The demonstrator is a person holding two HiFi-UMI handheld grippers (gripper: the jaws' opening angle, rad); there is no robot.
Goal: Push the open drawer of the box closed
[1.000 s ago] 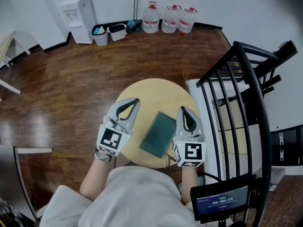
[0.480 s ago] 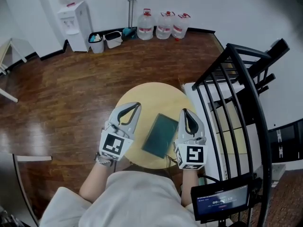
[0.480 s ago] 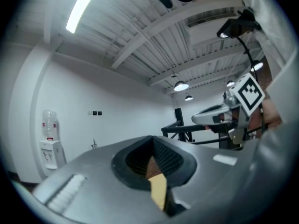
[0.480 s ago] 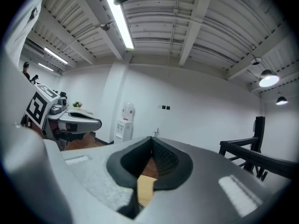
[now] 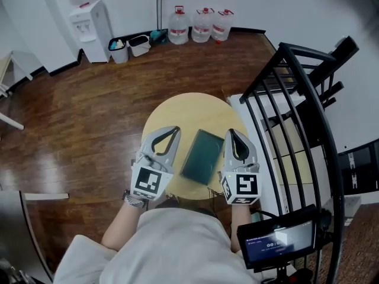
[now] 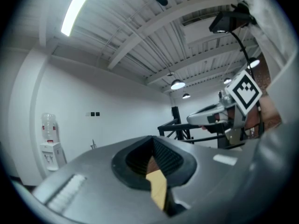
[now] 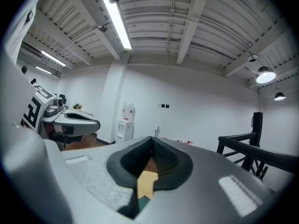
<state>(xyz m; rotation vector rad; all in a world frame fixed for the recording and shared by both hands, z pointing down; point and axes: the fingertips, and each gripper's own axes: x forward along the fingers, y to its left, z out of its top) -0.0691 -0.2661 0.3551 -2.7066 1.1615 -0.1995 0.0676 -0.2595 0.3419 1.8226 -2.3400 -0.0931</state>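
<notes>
A flat dark green box (image 5: 202, 155) lies on the round pale wooden table (image 5: 177, 114), near its front edge; its drawer cannot be made out from above. My left gripper (image 5: 175, 129) hovers just left of the box, shut and empty. My right gripper (image 5: 228, 132) hovers just right of the box, also shut with nothing in it. Both point away from me. In the left gripper view the shut jaws fill the lower frame, with the right gripper (image 6: 219, 118) showing beyond. In the right gripper view a sliver of the box (image 7: 144, 201) shows below the closed jaws.
A black metal rack (image 5: 302, 129) stands close on the right of the table, over a white unit (image 5: 260, 158). A small screen (image 5: 275, 241) sits at lower right. Water bottles (image 5: 201, 25), bins (image 5: 129, 45) and a white dispenser (image 5: 89, 28) line the far wall across the wooden floor.
The head view has shifted slightly, so the table and box sit a little lower in frame. Both grippers keep their places beside the box and stay shut.
</notes>
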